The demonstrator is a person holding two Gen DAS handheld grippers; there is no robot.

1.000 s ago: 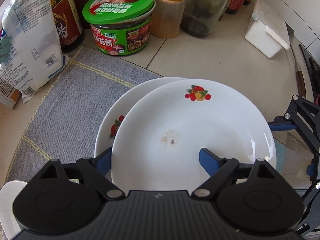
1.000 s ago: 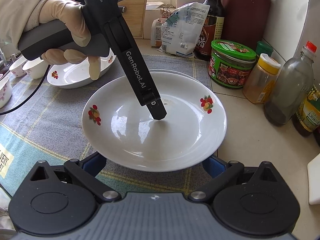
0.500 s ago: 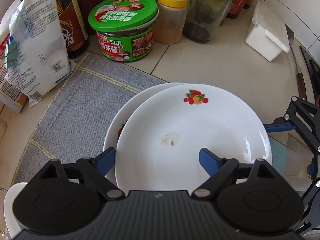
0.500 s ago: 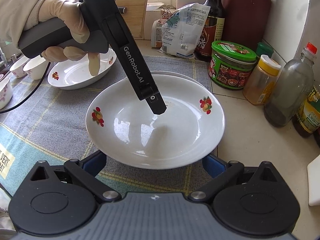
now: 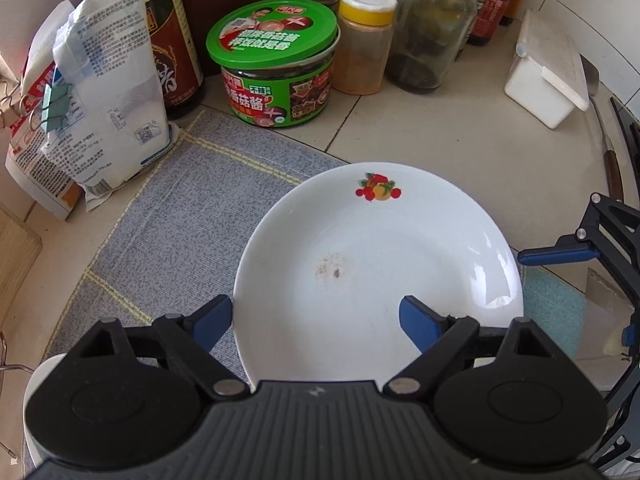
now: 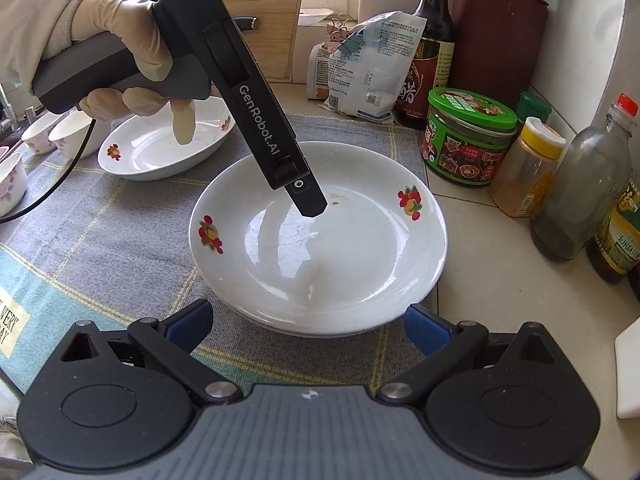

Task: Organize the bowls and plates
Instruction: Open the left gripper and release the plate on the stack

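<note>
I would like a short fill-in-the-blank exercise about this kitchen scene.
1. The top plate rests on another ____.
2. The sauce jar has a ____ lid.
3. The plate's rim shows painted ____.
4. The spice shaker has a ____ cap.

Missing words: plate; green; fruit; yellow

Glossy ceramic plate (image 6: 340,256) on rough woven cloth mat (image 6: 120,236).

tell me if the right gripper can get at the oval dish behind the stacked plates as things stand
Probably not directly. The right gripper is open and empty, but the stacked plates and the left gripper above them lie between it and the oval dish. It would have to swing around to its left.
</note>
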